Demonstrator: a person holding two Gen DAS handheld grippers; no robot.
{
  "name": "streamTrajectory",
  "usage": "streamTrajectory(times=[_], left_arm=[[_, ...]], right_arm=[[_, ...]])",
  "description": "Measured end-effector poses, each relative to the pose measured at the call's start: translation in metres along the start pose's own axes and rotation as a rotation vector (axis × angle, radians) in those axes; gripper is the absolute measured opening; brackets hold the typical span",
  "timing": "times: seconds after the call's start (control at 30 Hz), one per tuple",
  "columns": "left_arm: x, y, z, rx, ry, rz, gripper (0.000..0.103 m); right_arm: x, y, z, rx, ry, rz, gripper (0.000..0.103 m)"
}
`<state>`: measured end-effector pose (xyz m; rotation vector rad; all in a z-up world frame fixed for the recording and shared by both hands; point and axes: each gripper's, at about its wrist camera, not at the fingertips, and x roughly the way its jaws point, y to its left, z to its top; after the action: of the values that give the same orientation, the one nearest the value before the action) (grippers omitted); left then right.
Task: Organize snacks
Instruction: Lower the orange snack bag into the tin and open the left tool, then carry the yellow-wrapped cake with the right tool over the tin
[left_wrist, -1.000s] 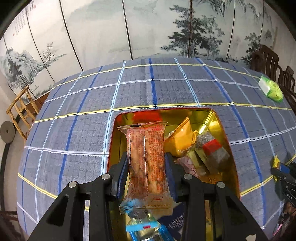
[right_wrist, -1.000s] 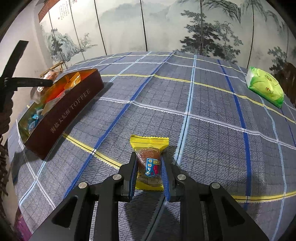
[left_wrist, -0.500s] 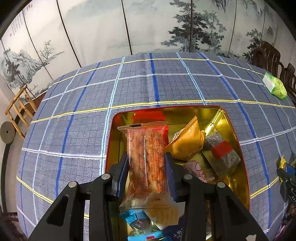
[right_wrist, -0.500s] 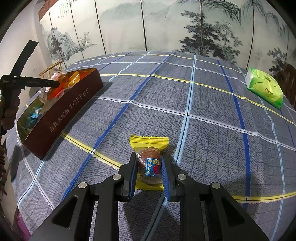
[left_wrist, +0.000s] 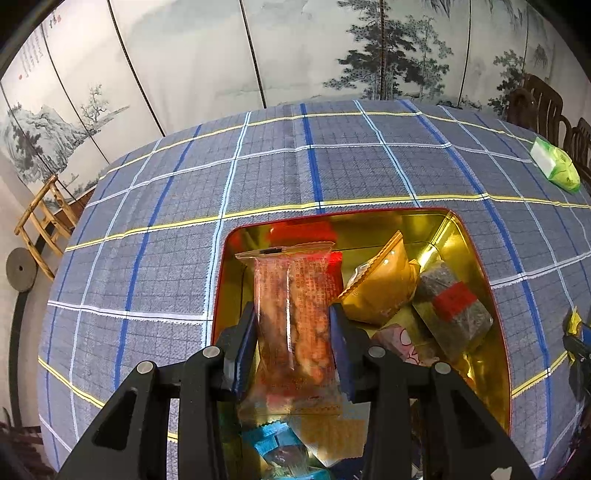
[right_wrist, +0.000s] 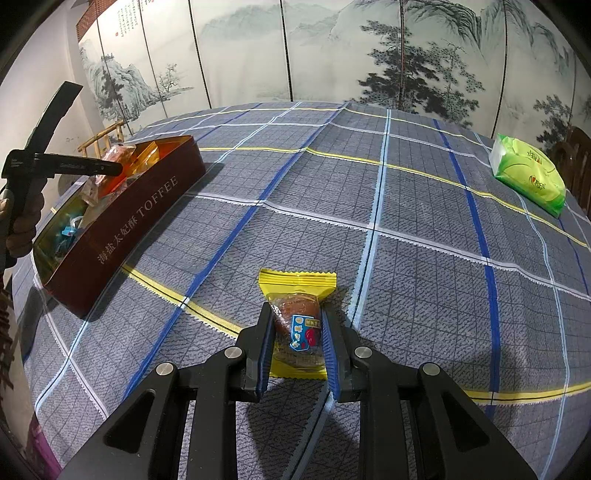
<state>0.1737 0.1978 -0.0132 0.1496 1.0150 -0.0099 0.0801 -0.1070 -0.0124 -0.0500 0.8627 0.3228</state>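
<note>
My left gripper (left_wrist: 292, 315) is shut on a long clear-and-red snack packet (left_wrist: 295, 295), held over the gold-lined toffee tin (left_wrist: 369, 221). Inside the tin lie an orange packet (left_wrist: 384, 284), a grey packet with a red label (left_wrist: 454, 314), a pink one and blue-wrapped sweets (left_wrist: 273, 439). In the right wrist view my right gripper (right_wrist: 297, 317) is shut on a yellow-edged snack packet (right_wrist: 297, 284) that rests on the checked tablecloth. The tin (right_wrist: 140, 218) stands far to its left, brown outside with "TOFFEE" on its side, and the left gripper (right_wrist: 92, 168) hangs over it.
A green tissue pack (right_wrist: 528, 173) lies at the table's far right edge. A painted folding screen stands behind the table. Dark wooden chairs (left_wrist: 543, 103) are at the right, a bamboo stand (left_wrist: 44, 218) at the left. A hand (right_wrist: 22, 221) holds the left gripper.
The left gripper has drawn back a little with its packet, so more of the tin's inside shows. The right gripper and its yellow packet have stayed where they were.
</note>
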Motion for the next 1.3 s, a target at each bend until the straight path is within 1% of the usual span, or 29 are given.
streamTrajectory(times=[0.23, 0.33, 0.4, 0.47, 0.53, 0.6, 0.7, 0.8, 0.9, 0.93, 1.0, 1.2, 1.3], left_arm=[[-0.005, 0.002, 0.001, -0.003, -0.021, 0.018, 0.036], [-0.012, 0.001, -0.001, -0.002, -0.038, 0.043, 0.036], [-0.023, -0.001, -0.006, -0.006, -0.058, 0.058, 0.039], [-0.036, -0.004, -0.011, -0.013, -0.085, 0.078, 0.047], [-0.055, -0.008, -0.019, -0.027, -0.121, 0.113, 0.054], [-0.076, -0.012, -0.028, -0.045, -0.156, 0.127, 0.054], [-0.105, -0.014, -0.044, -0.094, -0.183, 0.122, 0.059], [-0.126, -0.017, -0.060, -0.137, -0.181, 0.119, 0.060], [-0.142, -0.022, -0.075, -0.138, -0.183, 0.167, 0.060], [-0.147, -0.022, -0.080, -0.146, -0.185, 0.170, 0.061], [-0.154, -0.024, -0.089, -0.158, -0.184, 0.152, 0.063], [-0.169, -0.029, -0.109, -0.160, -0.193, 0.174, 0.067], [-0.174, -0.027, -0.115, -0.164, -0.196, 0.168, 0.070]], right_arm=[[0.000, 0.000, 0.000, -0.002, 0.000, -0.002, 0.025], [0.000, 0.000, 0.000, -0.001, 0.000, -0.002, 0.025], [0.000, 0.000, 0.000, -0.001, 0.000, -0.002, 0.025], [0.000, 0.000, 0.000, -0.002, 0.001, -0.003, 0.025], [0.000, 0.000, 0.000, -0.003, 0.001, -0.004, 0.025], [0.000, 0.001, 0.000, -0.002, 0.001, -0.003, 0.025], [0.000, 0.001, 0.000, -0.003, 0.001, -0.004, 0.025], [0.001, 0.002, 0.000, -0.016, 0.001, -0.019, 0.025], [-0.001, 0.003, -0.001, -0.012, 0.001, -0.020, 0.025], [-0.003, 0.004, -0.002, -0.006, 0.001, -0.016, 0.025], [-0.006, 0.005, -0.004, 0.002, 0.005, -0.007, 0.025], [-0.021, 0.018, -0.006, 0.002, -0.004, 0.020, 0.025], [-0.031, 0.027, -0.002, -0.001, -0.018, 0.041, 0.025]])
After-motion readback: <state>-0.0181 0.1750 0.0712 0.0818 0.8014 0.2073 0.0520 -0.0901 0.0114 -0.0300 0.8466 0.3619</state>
